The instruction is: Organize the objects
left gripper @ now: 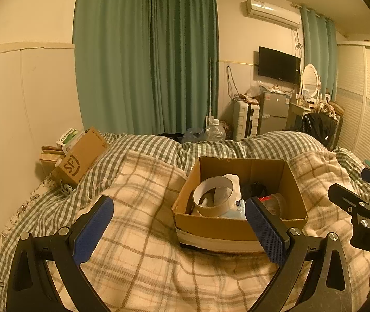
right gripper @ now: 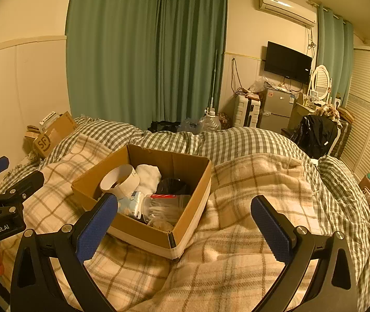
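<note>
Bedroom, green curtains, bed (left gripper: pixel 146 267) under a plaid blanket with an open cardboard box (left gripper: pixel 239 227) sitting on it. Box already holds a cardboard tape ring (left gripper: pixel 213 195), white cloth (right gripper: pixel 147 175), a dark round item (right gripper: pixel 173 186), and a clear plastic bag with red strip (right gripper: pixel 166 206). Nothing loose visible on the blanket, so the task looks near done or between picks.

To do well: locate the next stray item before reaching; approach the box from above, since soft bedding lets it tip or slide.

Left tongs (left gripper: pixel 179 230) wide open, empty, right pad overlapping the box's near wall in view; contact unclear. Right tongs (right gripper: pixel 185 227) wide open, empty, hovering over the blanket beside the box.
</note>
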### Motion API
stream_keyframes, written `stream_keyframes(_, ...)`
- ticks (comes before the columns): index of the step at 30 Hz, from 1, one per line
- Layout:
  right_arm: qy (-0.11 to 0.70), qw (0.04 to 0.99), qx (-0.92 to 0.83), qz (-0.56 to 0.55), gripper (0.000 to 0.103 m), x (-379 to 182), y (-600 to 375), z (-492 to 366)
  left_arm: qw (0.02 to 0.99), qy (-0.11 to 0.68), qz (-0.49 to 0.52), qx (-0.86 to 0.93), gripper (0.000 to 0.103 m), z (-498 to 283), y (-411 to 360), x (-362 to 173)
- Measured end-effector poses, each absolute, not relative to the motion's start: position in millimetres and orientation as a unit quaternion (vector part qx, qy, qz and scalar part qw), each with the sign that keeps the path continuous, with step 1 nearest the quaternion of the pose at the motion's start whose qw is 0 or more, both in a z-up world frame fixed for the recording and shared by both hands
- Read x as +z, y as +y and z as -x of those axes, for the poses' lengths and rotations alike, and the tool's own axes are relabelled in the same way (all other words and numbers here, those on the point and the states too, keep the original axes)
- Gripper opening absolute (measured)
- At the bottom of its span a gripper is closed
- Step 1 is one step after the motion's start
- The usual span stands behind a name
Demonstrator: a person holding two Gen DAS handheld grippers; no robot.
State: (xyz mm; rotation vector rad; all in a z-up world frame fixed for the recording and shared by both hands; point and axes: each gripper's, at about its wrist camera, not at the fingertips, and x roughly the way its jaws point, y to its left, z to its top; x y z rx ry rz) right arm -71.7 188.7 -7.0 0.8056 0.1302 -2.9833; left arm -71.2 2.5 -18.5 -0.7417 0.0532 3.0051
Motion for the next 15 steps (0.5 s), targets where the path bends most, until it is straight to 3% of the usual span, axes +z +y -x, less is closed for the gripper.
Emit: stream_keyframes(15, 0.046, 0.026, -0.963, -0.265, 0.103, -8.8, 185.3, 71.1, 0.020, 0.014, 0.245, 0.969, 0.103, 70.7, 1.7, -19.9)
